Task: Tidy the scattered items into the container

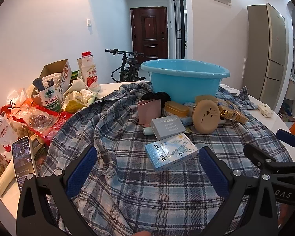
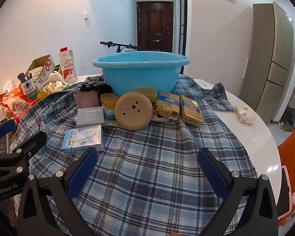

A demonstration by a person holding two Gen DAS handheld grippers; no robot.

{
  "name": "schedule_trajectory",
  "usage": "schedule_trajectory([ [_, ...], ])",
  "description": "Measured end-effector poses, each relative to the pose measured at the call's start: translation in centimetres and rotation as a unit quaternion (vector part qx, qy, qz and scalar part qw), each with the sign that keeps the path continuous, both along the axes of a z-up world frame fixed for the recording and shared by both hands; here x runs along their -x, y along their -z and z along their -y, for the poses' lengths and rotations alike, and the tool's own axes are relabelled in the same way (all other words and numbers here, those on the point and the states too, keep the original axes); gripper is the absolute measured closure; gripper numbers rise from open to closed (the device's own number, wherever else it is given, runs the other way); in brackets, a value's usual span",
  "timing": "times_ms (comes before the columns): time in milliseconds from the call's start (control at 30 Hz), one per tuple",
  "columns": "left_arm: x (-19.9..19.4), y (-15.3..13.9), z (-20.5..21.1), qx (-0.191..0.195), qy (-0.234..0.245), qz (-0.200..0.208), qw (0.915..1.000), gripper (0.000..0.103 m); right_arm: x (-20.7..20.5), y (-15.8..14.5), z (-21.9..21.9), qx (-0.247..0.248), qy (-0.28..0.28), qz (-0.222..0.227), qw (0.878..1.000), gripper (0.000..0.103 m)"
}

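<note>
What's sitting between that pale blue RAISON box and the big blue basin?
In both wrist views, a grey box lies just behind the RAISON box, then a pink case and yellow tin before the basin.

The blue basin (image 2: 141,72) hides most of the bicycle (image 2: 119,46).

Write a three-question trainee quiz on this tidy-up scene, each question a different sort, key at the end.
1. True or false: the blue basin already holds the RAISON box.
2. Which lies nearest the left tool? A) RAISON box B) round tan case C) pink case
3. Fill in: the items lie on a ____ cloth.

Key: 1 false, it lies on the cloth. 2 A. 3 plaid. Both tools, the right tool included, are open and empty.
</note>
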State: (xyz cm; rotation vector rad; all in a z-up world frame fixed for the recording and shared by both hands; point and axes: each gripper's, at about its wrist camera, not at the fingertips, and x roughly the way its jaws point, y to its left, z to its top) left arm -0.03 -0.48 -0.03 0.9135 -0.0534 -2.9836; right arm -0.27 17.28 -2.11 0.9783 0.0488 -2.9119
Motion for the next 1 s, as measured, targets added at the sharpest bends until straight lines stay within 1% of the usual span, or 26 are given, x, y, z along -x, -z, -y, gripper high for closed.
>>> schedule_trajectory([
  [167,-0.05,0.15,-0.25,0.004,0.002,0.001,1.0000,0.000,0.13,-0.27,-0.33,0.002,0.000,-0.001,1.000,0.000],
  [433,-0.11,0.04,-0.34,-0.003,0.002,0.001,1.0000,0.000,0.12,-0.65,-0.42,0.002,0.000,-0.004,1.000,0.000],
  [1000,0.05,0.02,-0.31,-0.003,0.000,0.001,1.0000,0.000,0.06,-0.65,-0.50,0.001,0.002,-0.005,1.000,0.000],
])
